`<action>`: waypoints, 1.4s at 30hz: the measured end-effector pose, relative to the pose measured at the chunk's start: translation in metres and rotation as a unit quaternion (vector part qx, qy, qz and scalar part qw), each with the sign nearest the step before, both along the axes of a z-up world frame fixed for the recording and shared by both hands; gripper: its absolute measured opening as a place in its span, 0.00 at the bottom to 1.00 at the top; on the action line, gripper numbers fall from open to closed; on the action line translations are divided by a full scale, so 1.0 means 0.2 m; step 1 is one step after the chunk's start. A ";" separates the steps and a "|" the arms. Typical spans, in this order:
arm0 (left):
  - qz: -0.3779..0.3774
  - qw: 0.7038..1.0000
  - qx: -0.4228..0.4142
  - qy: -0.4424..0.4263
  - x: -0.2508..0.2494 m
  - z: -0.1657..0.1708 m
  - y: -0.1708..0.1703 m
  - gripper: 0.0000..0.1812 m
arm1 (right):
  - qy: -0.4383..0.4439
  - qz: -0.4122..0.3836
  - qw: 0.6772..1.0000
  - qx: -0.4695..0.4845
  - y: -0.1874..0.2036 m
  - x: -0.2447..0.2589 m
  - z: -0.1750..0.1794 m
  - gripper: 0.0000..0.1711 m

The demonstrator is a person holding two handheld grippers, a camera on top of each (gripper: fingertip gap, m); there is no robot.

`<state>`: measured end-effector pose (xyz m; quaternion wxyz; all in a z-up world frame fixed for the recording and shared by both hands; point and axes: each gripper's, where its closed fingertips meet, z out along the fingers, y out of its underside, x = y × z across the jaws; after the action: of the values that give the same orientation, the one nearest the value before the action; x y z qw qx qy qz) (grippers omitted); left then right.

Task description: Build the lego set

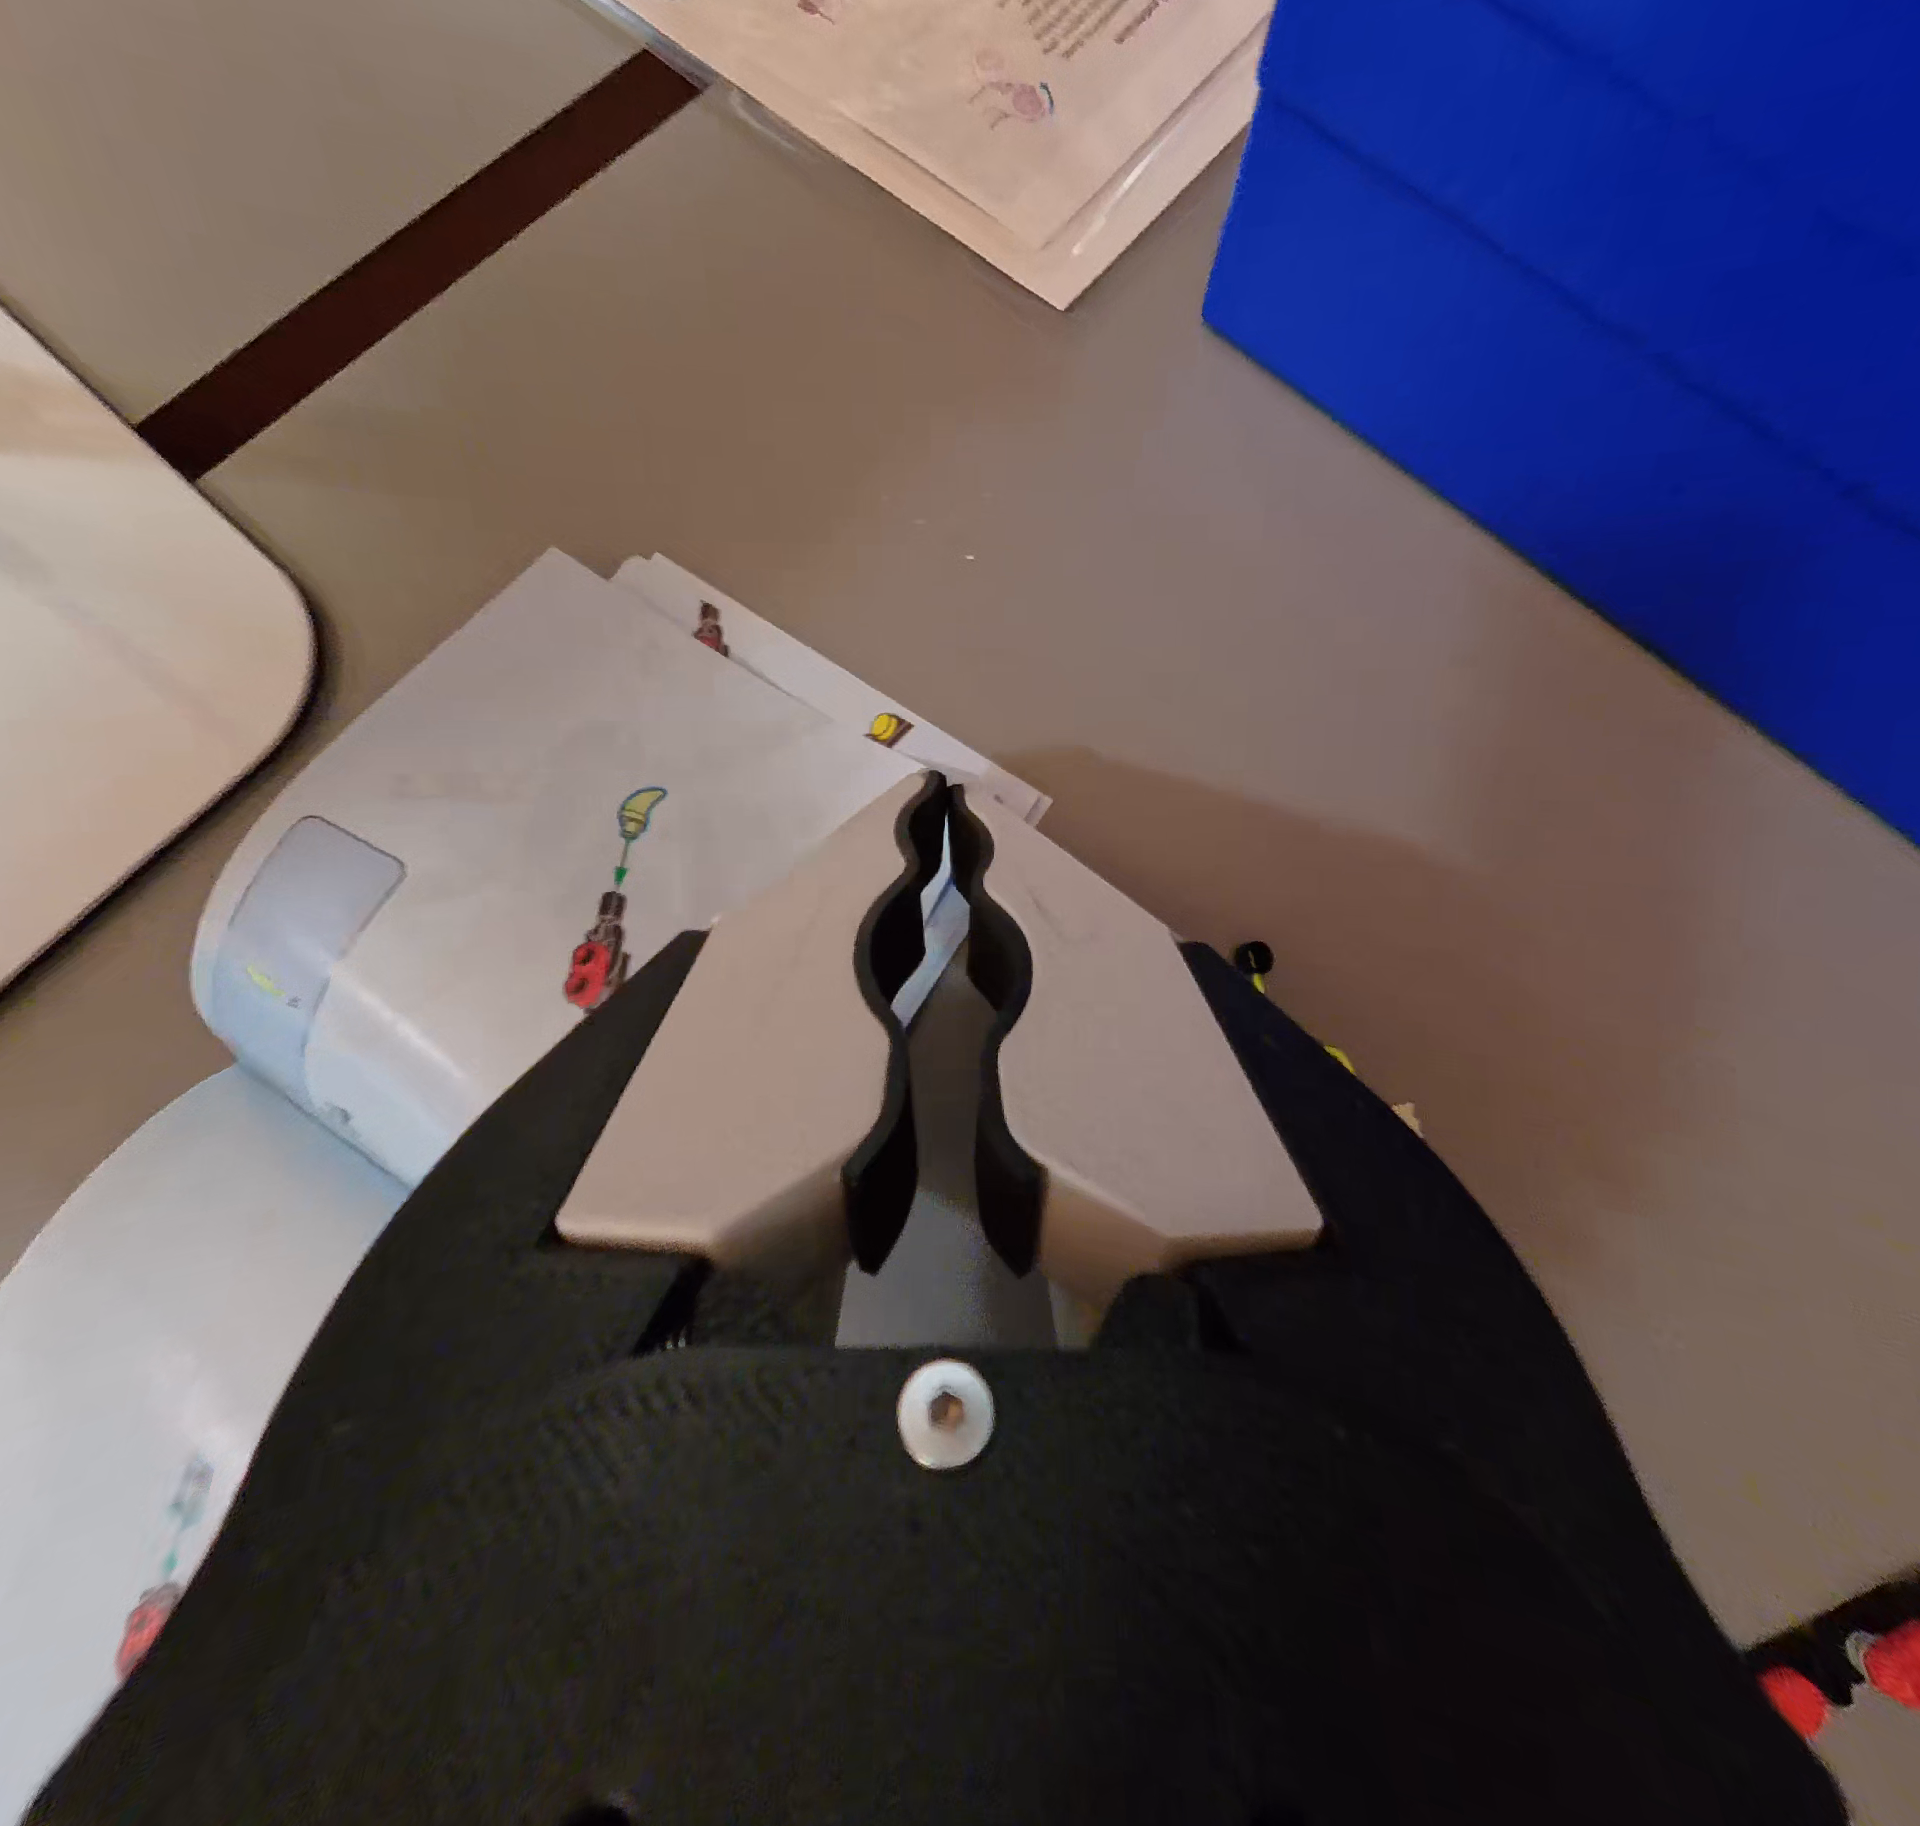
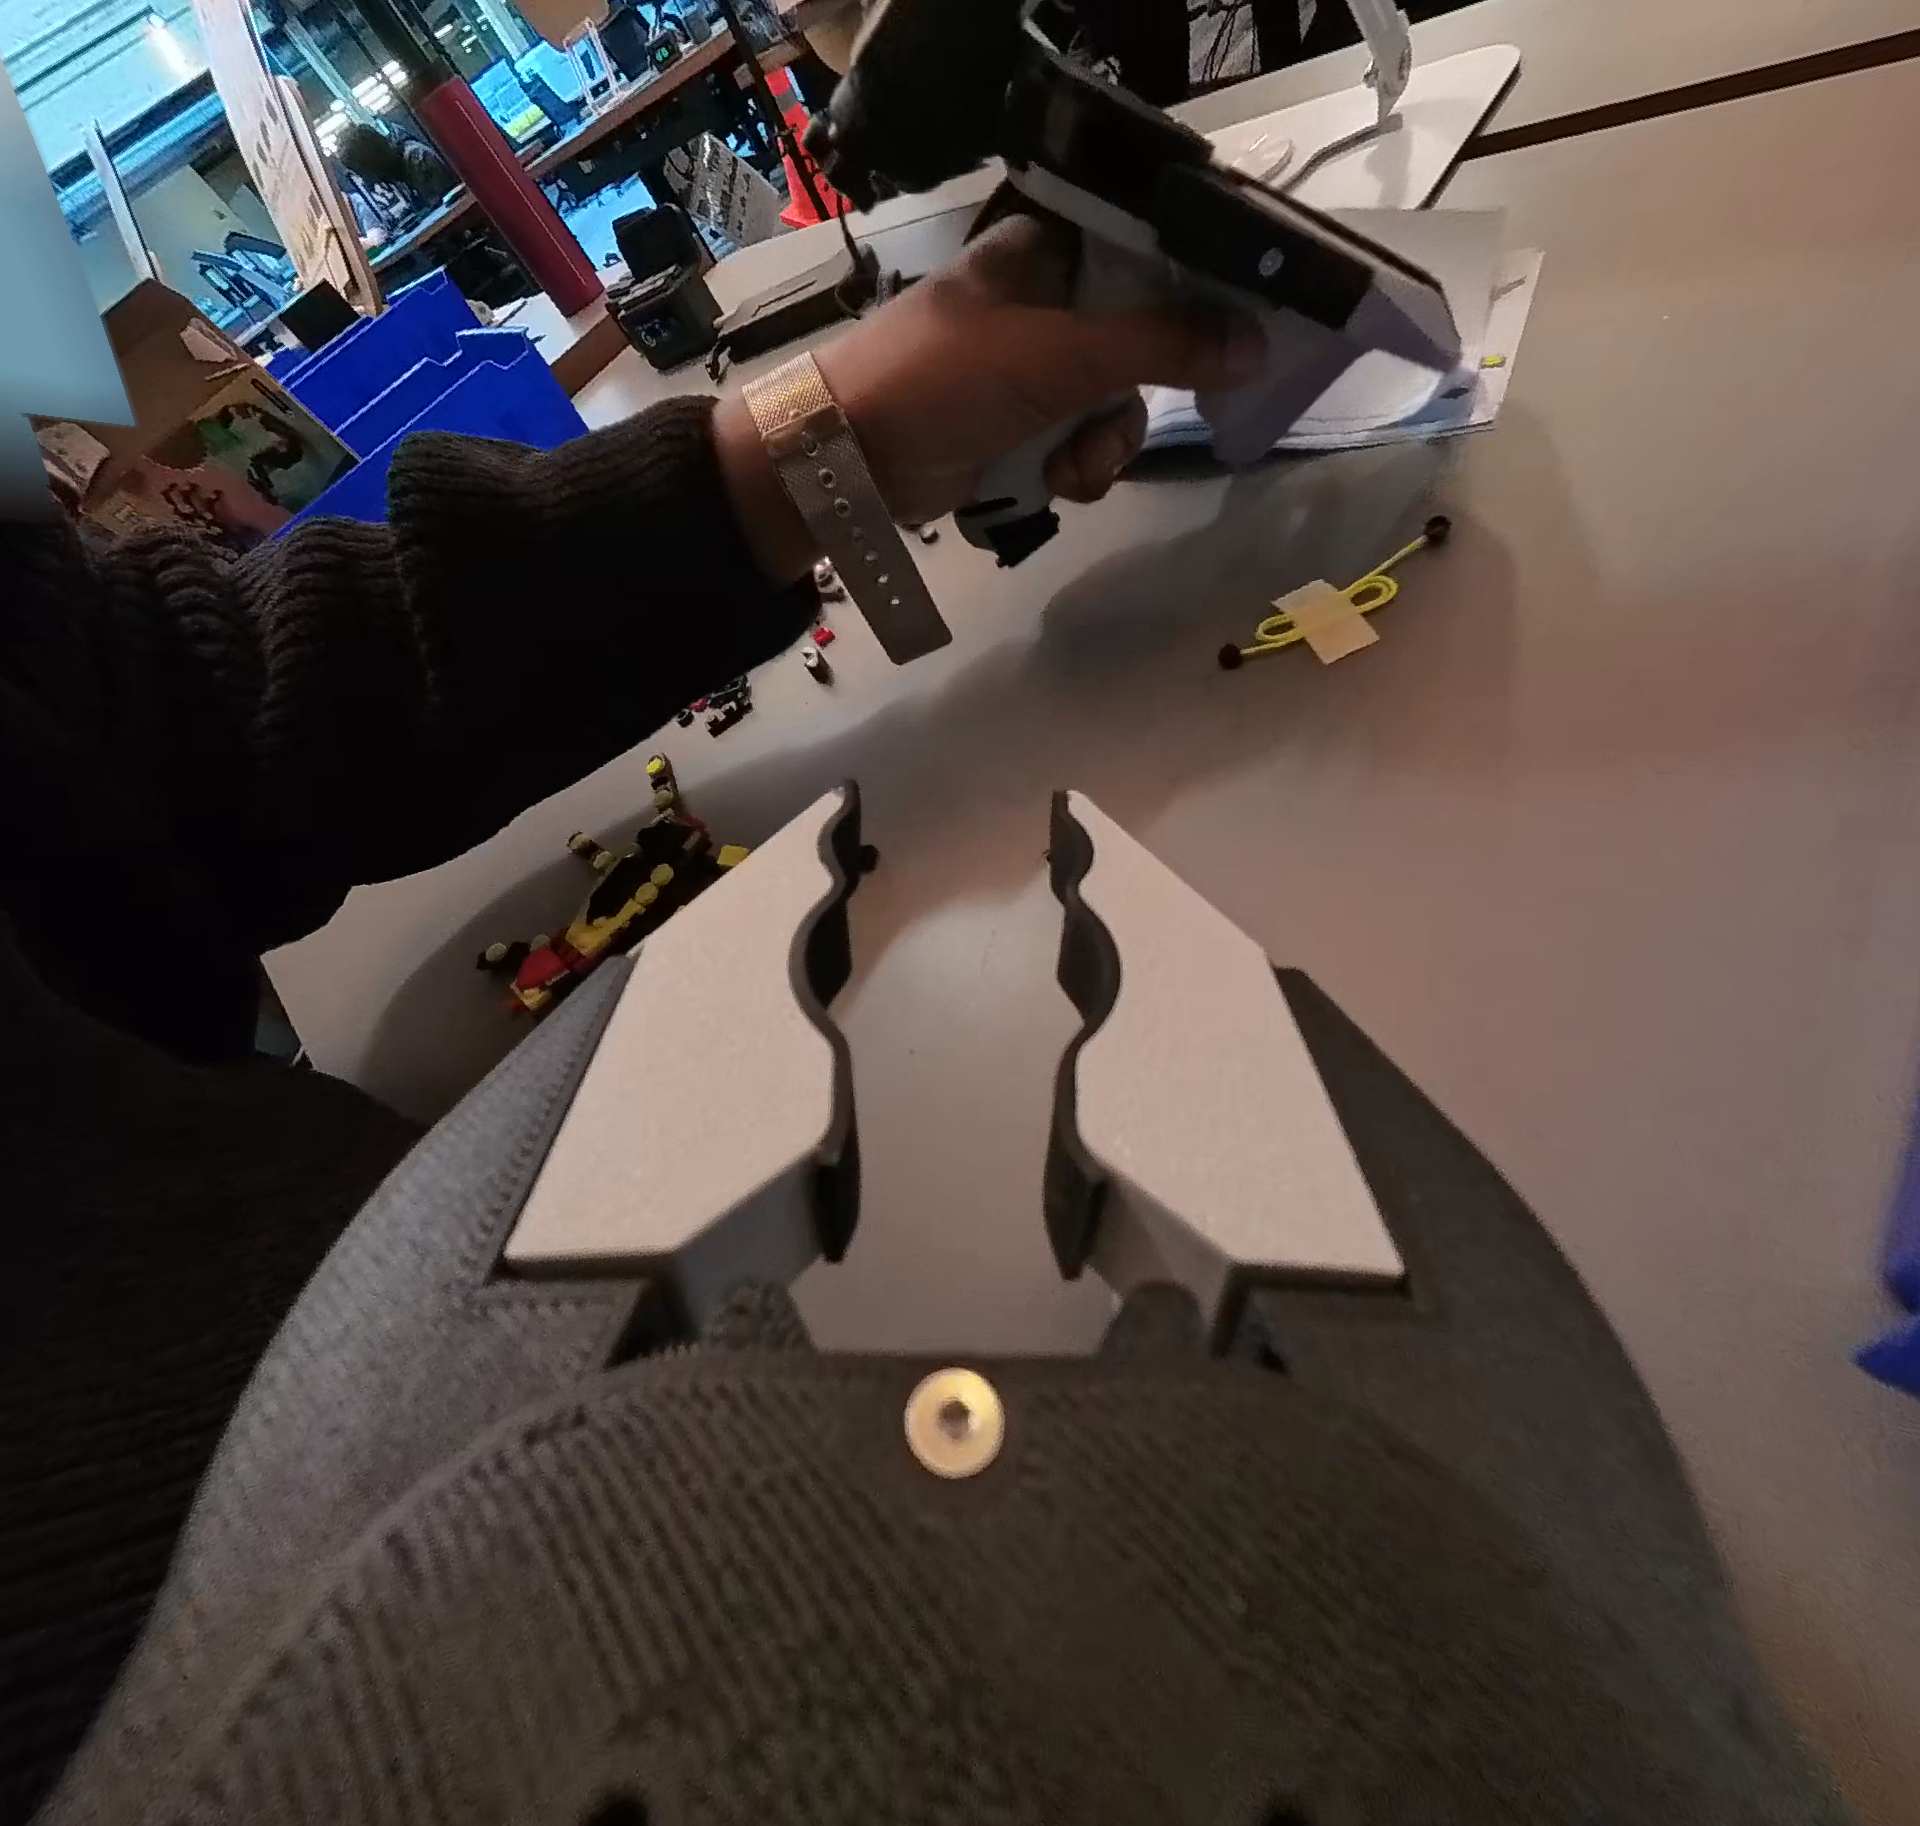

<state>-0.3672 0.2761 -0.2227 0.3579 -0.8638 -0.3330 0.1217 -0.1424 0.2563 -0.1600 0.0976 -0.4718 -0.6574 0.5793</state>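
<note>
Left hand-held gripper [image 1: 943,802] pinches the instruction booklet [image 1: 582,820] edge; right hand-held gripper [image 2: 956,826] gapes over bare table [image 2: 1558,841].

The table [image 2: 1558,841] looks smooth and a bit shiny. The booklet [image 1: 540,800] is thin paper. The far blue bin [image 1: 1621,322] is hard plastic. The sleeve [image 2: 416,613] is ribbed knit cloth. The watch strap [image 2: 842,509] is metal mesh.

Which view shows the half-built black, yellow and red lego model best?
The right wrist view: the lego model lies in full on the table, just left of the open right gripper. The left wrist view shows at most a blurred red and black scrap at its lower right edge, behind the left gripper.
</note>
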 end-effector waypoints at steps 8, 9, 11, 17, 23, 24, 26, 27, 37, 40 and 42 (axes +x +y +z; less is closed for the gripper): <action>0.057 0.997 -0.046 0.027 -0.10 0.00 -0.26 0.00 | -0.001 -0.001 1.000 -0.003 0.00 0.00 0.00 0.20; 0.062 0.997 -0.035 0.025 -0.10 0.01 -0.28 0.00 | -0.001 0.000 1.000 -0.004 0.00 0.00 0.00 0.20; 0.051 0.998 0.011 0.017 -0.08 0.05 -0.25 0.06 | -0.003 0.002 1.000 -0.004 -0.01 0.00 0.00 0.20; -0.017 0.999 0.034 0.009 0.04 0.05 -0.04 0.17 | -0.003 0.005 1.000 0.002 -0.02 0.00 -0.01 0.20; -0.024 1.000 -0.010 0.008 0.04 -0.04 0.04 0.15 | -0.001 -0.003 1.000 0.001 0.01 0.00 0.00 0.20; -0.021 1.000 -0.013 0.008 0.04 -0.04 0.04 0.14 | -0.001 -0.004 1.000 -0.001 0.01 0.00 0.00 0.20; -0.017 1.000 -0.009 0.006 0.04 -0.04 0.03 0.08 | -0.003 -0.004 1.000 -0.005 0.01 0.00 0.00 0.20; -0.013 1.000 -0.007 0.004 0.03 -0.03 0.02 0.04 | -0.004 -0.004 1.000 -0.008 0.01 0.00 0.00 0.20; -0.030 0.999 0.015 -0.016 0.06 -0.03 0.03 0.14 | -0.010 -0.003 1.000 -0.016 0.01 0.00 0.00 0.20; -0.022 1.000 0.002 -0.015 0.06 -0.05 0.04 0.10 | -0.011 -0.003 1.000 -0.016 0.00 0.00 -0.01 0.20; -0.017 1.000 0.002 -0.016 0.06 -0.06 0.04 0.08 | -0.010 -0.003 1.000 -0.015 0.01 0.00 -0.01 0.20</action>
<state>-0.3560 0.2850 -0.2346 0.3561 -0.8704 -0.3244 0.1018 -0.1427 0.2574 -0.1614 0.0853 -0.4812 -0.6480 0.5841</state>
